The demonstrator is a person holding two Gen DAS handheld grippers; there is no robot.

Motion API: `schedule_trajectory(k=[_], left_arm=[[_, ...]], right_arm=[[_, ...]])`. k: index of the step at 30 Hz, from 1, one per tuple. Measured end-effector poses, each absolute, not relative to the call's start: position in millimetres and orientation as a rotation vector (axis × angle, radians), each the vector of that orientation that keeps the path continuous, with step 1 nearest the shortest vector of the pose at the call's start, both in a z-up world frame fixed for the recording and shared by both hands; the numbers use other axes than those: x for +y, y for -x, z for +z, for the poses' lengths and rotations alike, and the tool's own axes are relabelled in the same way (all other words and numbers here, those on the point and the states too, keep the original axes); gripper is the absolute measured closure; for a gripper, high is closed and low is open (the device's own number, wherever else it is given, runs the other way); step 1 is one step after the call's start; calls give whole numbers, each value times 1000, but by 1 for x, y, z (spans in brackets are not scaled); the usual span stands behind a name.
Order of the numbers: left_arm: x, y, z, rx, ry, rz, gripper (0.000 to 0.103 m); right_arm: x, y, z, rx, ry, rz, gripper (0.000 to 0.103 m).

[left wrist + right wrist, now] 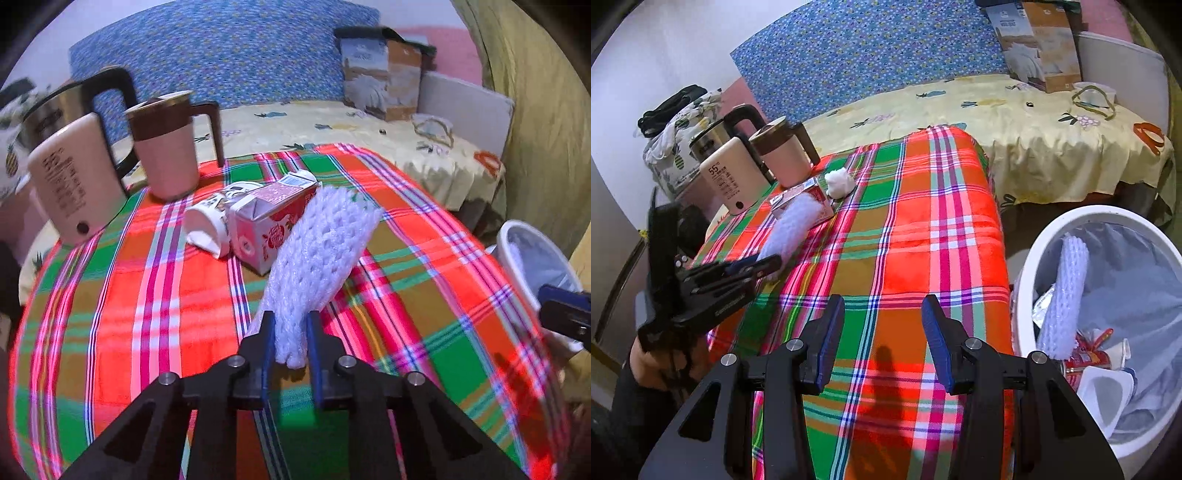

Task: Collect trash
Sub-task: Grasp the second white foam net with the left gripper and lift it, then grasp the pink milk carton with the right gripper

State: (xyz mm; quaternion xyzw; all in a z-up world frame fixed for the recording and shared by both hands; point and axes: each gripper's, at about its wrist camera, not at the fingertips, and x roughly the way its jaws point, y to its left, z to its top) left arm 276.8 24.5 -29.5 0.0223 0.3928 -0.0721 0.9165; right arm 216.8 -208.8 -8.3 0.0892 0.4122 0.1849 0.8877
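Note:
A white foam fruit net lies on the plaid cloth, and my left gripper is shut on its near end, the blue pads pressing the foam. Behind the net lie a pink milk carton and a tipped white paper cup. From the right wrist view the left gripper holds the foam net beside the carton, with a crumpled white tissue farther back. My right gripper is open over the cloth with nothing between its fingers. A white bin at right holds another foam net and several scraps.
A beige kettle and a pink-and-brown mug stand at the table's far left. Behind is a bed with a yellow sheet, a cardboard box and a blue patterned headboard. The bin's rim sits beside the table's right edge.

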Motion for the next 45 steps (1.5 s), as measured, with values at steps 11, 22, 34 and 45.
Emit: schedule_trajectory(k=[11, 22, 34, 45], left_arm=[[72, -238, -9, 716, 150, -62, 90], [151, -232, -4, 657, 272, 88, 90], [181, -224, -14, 656, 326, 92, 90], [168, -228, -18, 671, 321, 63, 90]], right_arm=[[-176, -225, 2, 849, -157, 391, 57], [-88, -263, 2, 827, -70, 414, 46], [-46, -316, -28, 865, 12, 330, 45], [-115, -303, -18, 865, -80, 201, 45]])
